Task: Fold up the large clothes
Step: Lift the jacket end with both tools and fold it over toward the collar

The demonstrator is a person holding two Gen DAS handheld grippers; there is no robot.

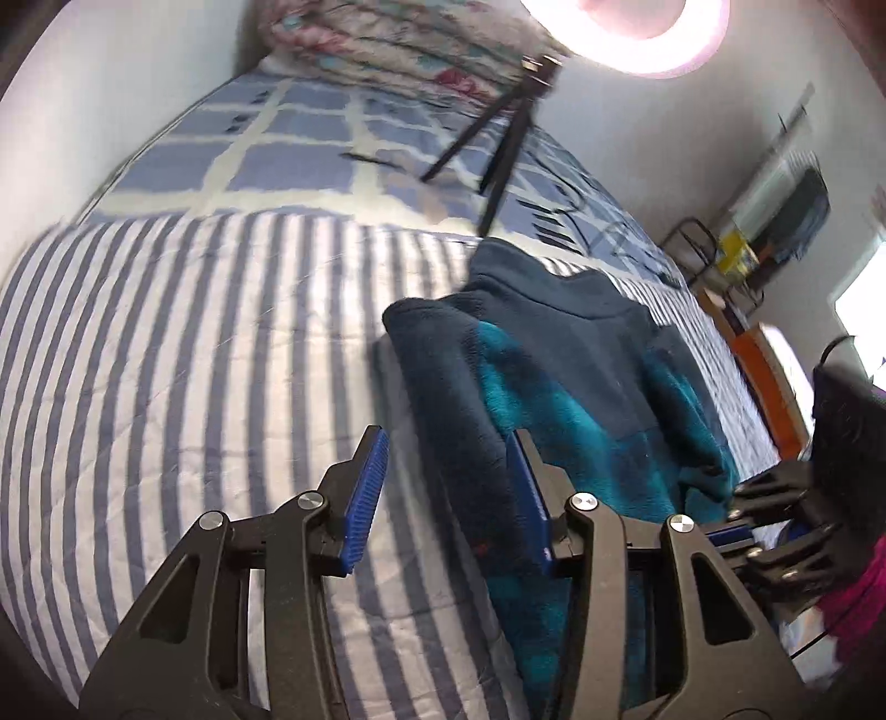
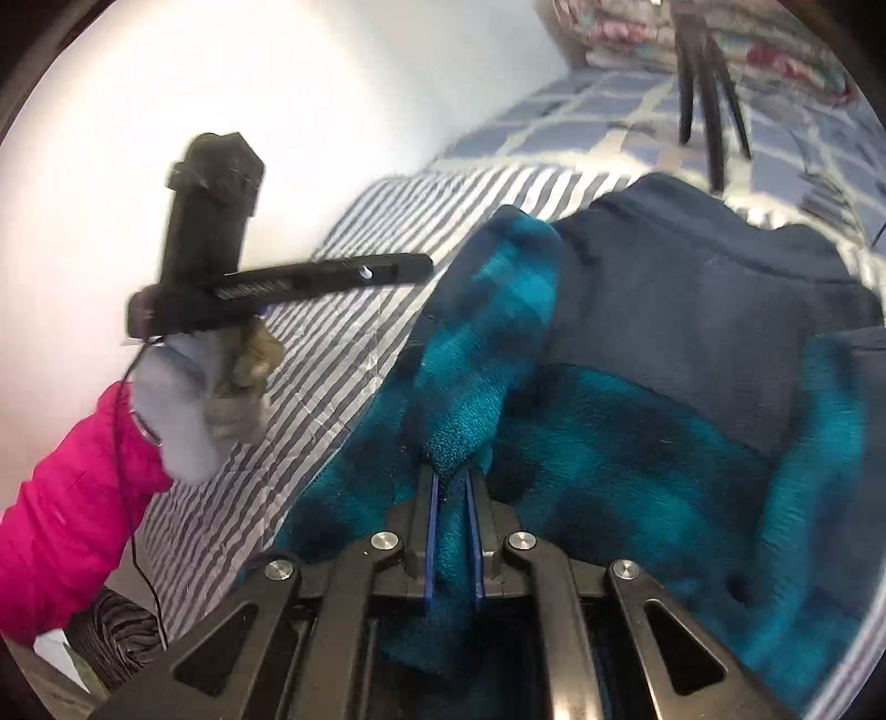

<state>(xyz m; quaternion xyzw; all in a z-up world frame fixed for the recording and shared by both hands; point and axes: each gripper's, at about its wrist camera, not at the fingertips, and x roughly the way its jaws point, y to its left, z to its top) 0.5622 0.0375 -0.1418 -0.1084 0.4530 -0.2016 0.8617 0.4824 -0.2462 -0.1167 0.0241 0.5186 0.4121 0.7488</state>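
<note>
On the striped bedspread (image 1: 183, 354), a broad stretch of bare cloth lies open to the left of the teal-and-navy fleece jacket (image 1: 559, 365), running up to the white wall (image 1: 83, 94) that borders the bed on that side. Along the jacket's other side only a narrow strip of bedspread shows before the bed's edge. The left gripper (image 1: 446, 493) stands with its jaws apart over the jacket's left border: one blue pad lies against the dark folded edge, the other hangs over bare stripes, and nothing is pinched between them. The right gripper (image 2: 453, 520) has its jaws drawn narrow, clamped on a raised fold of the fleece, which stands up as a ridge ahead of its pads. A gloved hand (image 2: 188, 410) in a pink sleeve (image 2: 66, 515) bears the left tool. Beyond the jacket's navy collar lies a blue checked sheet (image 1: 277, 149), where a black tripod (image 1: 498, 138) stands, with a folded floral quilt (image 1: 387, 50) behind.
</note>
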